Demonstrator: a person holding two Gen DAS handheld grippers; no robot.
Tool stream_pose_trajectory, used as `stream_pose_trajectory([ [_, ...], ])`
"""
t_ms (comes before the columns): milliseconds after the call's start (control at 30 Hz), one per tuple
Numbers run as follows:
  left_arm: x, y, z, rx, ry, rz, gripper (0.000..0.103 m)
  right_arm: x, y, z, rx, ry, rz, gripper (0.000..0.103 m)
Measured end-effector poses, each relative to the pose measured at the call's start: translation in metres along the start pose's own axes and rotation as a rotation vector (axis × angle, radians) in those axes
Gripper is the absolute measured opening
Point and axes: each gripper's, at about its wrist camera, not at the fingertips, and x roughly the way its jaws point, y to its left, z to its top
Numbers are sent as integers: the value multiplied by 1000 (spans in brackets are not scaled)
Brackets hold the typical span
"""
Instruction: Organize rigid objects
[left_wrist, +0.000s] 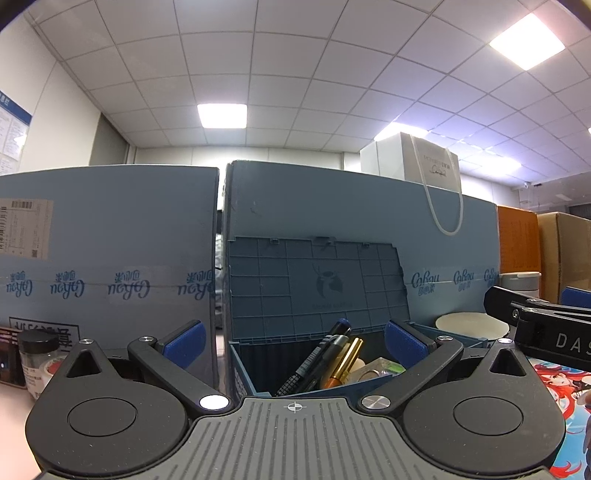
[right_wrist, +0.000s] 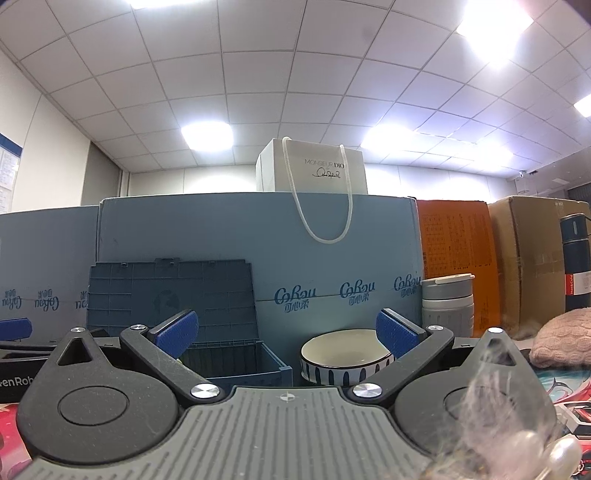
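Observation:
A blue plastic storage box (left_wrist: 243, 373) stands open with its lid (left_wrist: 314, 280) leaning back. Inside lean a black marker (left_wrist: 317, 362), a gold pen (left_wrist: 345, 362) and some small items. My left gripper (left_wrist: 293, 341) is open just in front of the box, nothing between its blue pads. In the right wrist view the same box (right_wrist: 240, 360) sits left of a white bowl with dark stripes (right_wrist: 343, 360). My right gripper (right_wrist: 286, 332) is open and empty, with the bowl just beyond its right finger. The right gripper's black arm (left_wrist: 543, 321) shows at the left view's right edge.
Blue cardboard cartons (right_wrist: 332, 258) wall off the back, a white paper bag (right_wrist: 314, 171) on top. A grey lidded cup (right_wrist: 448, 302), an orange box (right_wrist: 458, 243), a dark flask (right_wrist: 576, 262) and pink knitwear (right_wrist: 561, 338) lie right. A black-capped jar (left_wrist: 37, 354) stands left.

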Motion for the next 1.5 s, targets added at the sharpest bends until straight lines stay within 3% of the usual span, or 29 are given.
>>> stream_pose_trajectory([
  [1500,0,-1,-1,7,-2,4,103,1,0,1,5,11,4,103],
])
